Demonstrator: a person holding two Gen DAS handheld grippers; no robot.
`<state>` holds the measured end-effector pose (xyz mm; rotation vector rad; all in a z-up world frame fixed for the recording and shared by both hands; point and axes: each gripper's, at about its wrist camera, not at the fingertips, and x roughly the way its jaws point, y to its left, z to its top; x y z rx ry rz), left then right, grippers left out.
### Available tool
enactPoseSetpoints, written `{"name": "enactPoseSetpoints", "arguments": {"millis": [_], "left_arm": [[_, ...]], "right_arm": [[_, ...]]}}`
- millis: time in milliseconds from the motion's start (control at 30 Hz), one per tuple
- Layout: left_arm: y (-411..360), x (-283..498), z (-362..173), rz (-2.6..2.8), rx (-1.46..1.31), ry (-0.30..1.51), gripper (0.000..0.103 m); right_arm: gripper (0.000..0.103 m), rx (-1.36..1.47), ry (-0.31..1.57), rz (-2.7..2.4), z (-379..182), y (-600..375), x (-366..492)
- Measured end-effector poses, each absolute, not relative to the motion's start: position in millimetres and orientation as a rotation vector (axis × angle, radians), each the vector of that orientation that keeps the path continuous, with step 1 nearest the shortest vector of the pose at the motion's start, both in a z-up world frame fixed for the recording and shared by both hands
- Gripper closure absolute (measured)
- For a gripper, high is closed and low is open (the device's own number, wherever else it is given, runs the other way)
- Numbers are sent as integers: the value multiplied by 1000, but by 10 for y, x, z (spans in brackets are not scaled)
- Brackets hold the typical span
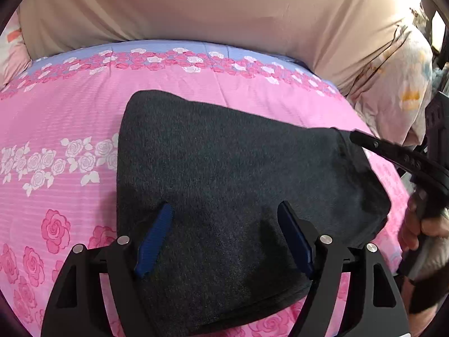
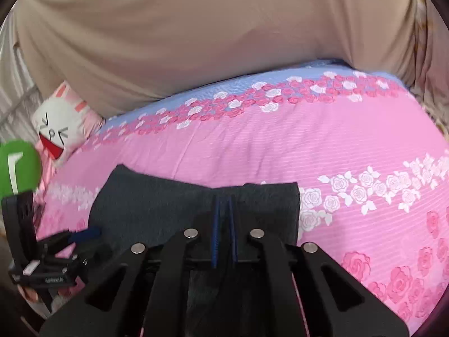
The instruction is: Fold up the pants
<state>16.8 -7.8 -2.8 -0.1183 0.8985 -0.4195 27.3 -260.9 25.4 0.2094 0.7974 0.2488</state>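
- Blue pads (image 1: 155, 238) of the left gripper (image 1: 224, 238) sit closest to the lens, spread wide and hovering over the near part of the pants (image 1: 224, 168); nothing pinched between them.
- Pants: one dark grey garment, already folded down to a compact slab, lying on the pink rose-print bedsheet (image 1: 70, 118) with a tan headboard (image 1: 196, 8) beyond it.
- Right gripper (image 2: 223, 210): jaws drawn together; in the right wrist view the pads meet at the pants' far edge. From the left wrist view its tip reaches the right-hand corner of the fabric, which looks slightly raised there. Grip probable, not certain.
- Key relation: cloth lies directly under and ahead of the left jaws, its long side running left-right across them. Left hand has the nearer, central reach; right works the outer corner.
- Judgement: next fold likely needs the left jaws dropped onto the near edge.
- Count: one pair of pants, two grippers, one person's hand (image 1: 426, 224) visible, one cartoon-face pillow (image 2: 61, 129).
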Motion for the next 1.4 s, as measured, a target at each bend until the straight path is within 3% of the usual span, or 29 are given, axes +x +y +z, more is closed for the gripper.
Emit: {"name": "enactPoseSetpoints", "arguments": {"millis": [67, 200, 567, 633, 867, 933, 1000, 1200, 1267, 1300, 1333, 1400], "left_arm": [[-102, 165, -19, -417, -97, 896, 26], [-167, 135, -32, -388, -53, 886, 26], [-244, 110, -50, -343, 15, 872, 23], [-241, 105, -51, -343, 14, 871, 23], [-119, -59, 34, -373, -47, 807, 22], [31, -200, 80, -412, -121, 771, 18], [133, -362, 106, -437, -156, 752, 18], [-97, -575, 129, -421, -28, 726, 16], [-141, -537, 119, -409, -31, 735, 16], [-123, -519, 123, -409, -48, 740, 16], [-94, -496, 142, -410, -70, 747, 16], [19, -482, 198, -418, -128, 758, 16]], "right_arm": [[99, 194, 844, 192, 17, -2654, 252], [92, 242, 785, 173, 220, -2628, -109], [89, 119, 784, 129, 123, -2415, -489], [82, 117, 778, 135, 151, -2427, -544], [82, 166, 749, 152, 202, -2602, -775], [69, 195, 741, 122, 252, -2731, -897], [63, 234, 753, 110, 244, -2852, -974], [63, 336, 789, 205, 123, -2907, -884], [69, 327, 801, 227, 75, -2837, -718], [90, 306, 797, 216, 96, -2814, -654], [98, 299, 767, 230, 213, -2800, -630], [99, 324, 644, 280, 598, -2820, -754]]}}
